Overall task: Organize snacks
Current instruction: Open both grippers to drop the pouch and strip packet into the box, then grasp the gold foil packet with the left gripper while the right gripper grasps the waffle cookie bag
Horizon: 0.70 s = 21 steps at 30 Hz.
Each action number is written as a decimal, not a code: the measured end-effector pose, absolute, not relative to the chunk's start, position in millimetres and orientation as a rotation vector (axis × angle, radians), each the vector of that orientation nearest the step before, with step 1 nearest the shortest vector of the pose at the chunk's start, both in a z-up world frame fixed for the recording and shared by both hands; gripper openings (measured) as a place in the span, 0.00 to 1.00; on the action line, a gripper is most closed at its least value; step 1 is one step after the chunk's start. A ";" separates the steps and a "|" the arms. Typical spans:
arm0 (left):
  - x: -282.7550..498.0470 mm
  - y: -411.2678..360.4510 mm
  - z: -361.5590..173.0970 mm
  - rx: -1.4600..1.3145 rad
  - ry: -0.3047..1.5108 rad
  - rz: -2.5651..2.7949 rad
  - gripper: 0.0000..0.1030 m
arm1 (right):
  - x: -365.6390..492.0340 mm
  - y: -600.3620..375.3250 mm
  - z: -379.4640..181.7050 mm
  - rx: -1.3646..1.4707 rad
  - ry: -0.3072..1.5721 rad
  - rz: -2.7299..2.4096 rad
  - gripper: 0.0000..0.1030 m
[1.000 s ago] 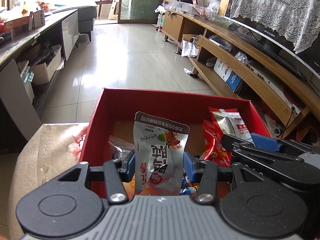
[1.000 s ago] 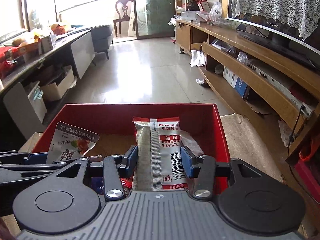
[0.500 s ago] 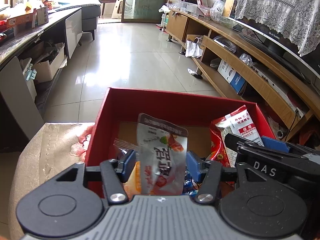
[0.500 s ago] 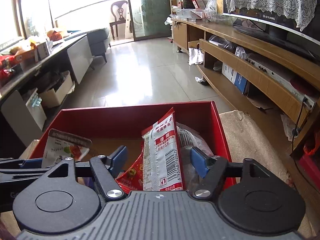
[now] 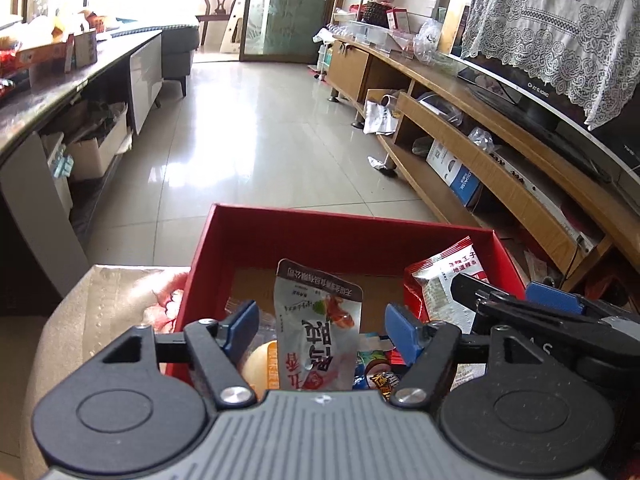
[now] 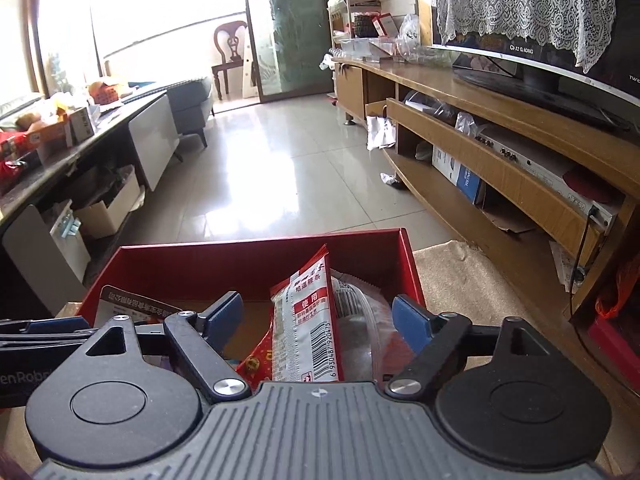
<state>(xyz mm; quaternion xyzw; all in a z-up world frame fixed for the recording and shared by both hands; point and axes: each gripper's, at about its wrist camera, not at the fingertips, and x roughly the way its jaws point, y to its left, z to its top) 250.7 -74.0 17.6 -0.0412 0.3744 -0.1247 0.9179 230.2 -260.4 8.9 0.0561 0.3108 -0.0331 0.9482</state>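
Observation:
A red box (image 5: 340, 232) (image 6: 256, 252) sits on a beige cloth and holds several snack packets. A silver packet with red characters (image 5: 318, 332) stands upright between the blue pads of my left gripper (image 5: 320, 330), whose jaws are opening; neither pad touches it. A red and silver packet with a barcode (image 6: 308, 320) leans in the box between the pads of my right gripper (image 6: 318, 318), also opening and clear of it. Each gripper shows at the edge of the other's view.
The beige cloth (image 6: 452, 276) spreads out on both sides of the box. A wooden TV stand (image 6: 500, 160) with shelves runs along the right, a dark counter (image 5: 48, 92) with boxes along the left. Tiled floor (image 5: 256, 140) lies beyond the box.
Both grippers have opened and let go of their packets. The silver packet now stands free in the box; the red and silver packet has tipped and leans on the snacks beside it.

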 end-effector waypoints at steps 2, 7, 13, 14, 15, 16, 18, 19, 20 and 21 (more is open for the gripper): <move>249.0 -75.9 18.4 -0.074 0.775 -0.255 0.63 | 230.0 -260.6 8.5 0.108 0.638 -0.070 0.84; 239.1 -74.7 29.2 -0.069 0.788 -0.260 0.63 | 222.8 -261.9 16.8 0.089 0.638 -0.081 0.84; 213.2 -74.0 48.8 -0.045 0.795 -0.279 0.63 | 204.8 -262.3 33.3 0.076 0.655 -0.092 0.84; 207.9 -74.1 51.1 -0.042 0.799 -0.286 0.63 | 201.3 -262.2 35.3 0.076 0.661 -0.095 0.84; 201.6 -74.0 52.5 -0.041 0.802 -0.294 0.63 | 197.2 -261.7 37.6 0.080 0.665 -0.094 0.84; 196.4 -74.0 54.5 -0.038 0.806 -0.301 0.63 | 193.0 -260.6 39.5 0.080 0.670 -0.088 0.84; 184.8 -73.7 58.2 -0.027 0.808 -0.311 0.63 | 183.4 -257.6 44.2 0.063 0.672 -0.088 0.84; 179.1 -73.0 59.9 -0.025 0.808 -0.315 0.63 | 178.8 -256.5 46.6 0.054 0.672 -0.088 0.84; 173.6 -72.0 61.4 -0.026 0.811 -0.321 0.63 | 173.7 -256.1 49.0 0.050 0.672 -0.086 0.84; 167.9 -70.9 62.5 -0.027 0.815 -0.326 0.63 | 168.3 -256.5 51.2 0.050 0.672 -0.086 0.84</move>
